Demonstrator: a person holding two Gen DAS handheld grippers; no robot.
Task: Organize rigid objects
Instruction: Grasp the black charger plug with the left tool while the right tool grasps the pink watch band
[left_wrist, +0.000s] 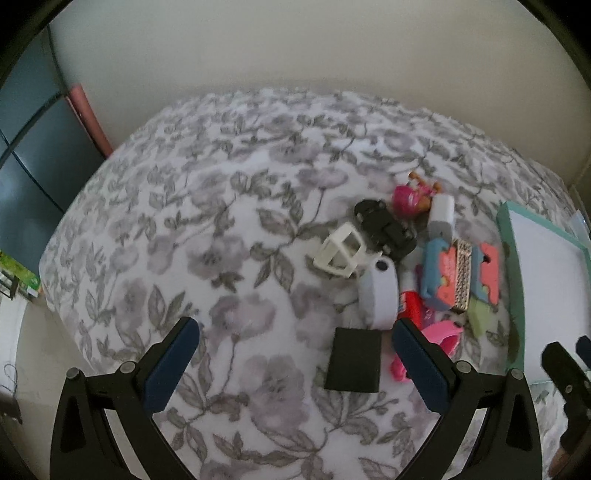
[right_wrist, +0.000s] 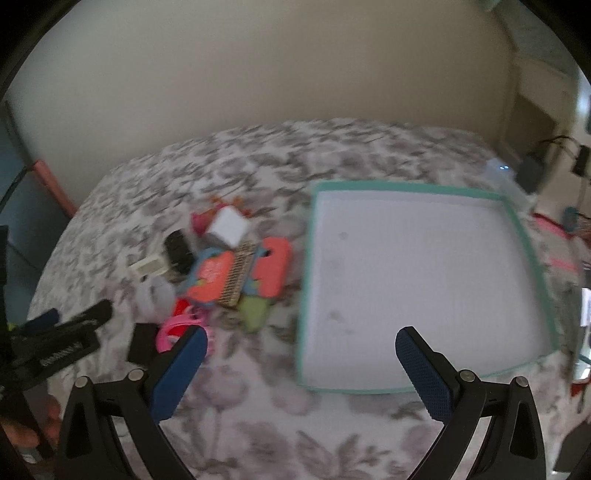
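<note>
A pile of small rigid objects lies on the floral bedspread: a black toy car (left_wrist: 384, 225), a white frame piece (left_wrist: 341, 249), a white round device (left_wrist: 380, 291), a pink doll (left_wrist: 408, 197), a white block (left_wrist: 441, 218), orange-and-blue puzzle pieces (left_wrist: 443, 277), a red tube (left_wrist: 410, 306) and a black flat block (left_wrist: 352, 360). My left gripper (left_wrist: 295, 350) hovers open just above and left of the black block. My right gripper (right_wrist: 301, 363) is open over the bed, at the near left corner of the empty teal-rimmed tray (right_wrist: 524, 236). The pile (right_wrist: 225, 266) lies left of the tray.
The bedspread (left_wrist: 221, 229) runs back to a beige wall. A dark cabinet (left_wrist: 33, 155) and a pink rolled mat (left_wrist: 90, 118) stand at the far left. Past the bed's right edge are cables and dark devices (right_wrist: 535, 170). The other gripper (right_wrist: 55, 339) shows at left.
</note>
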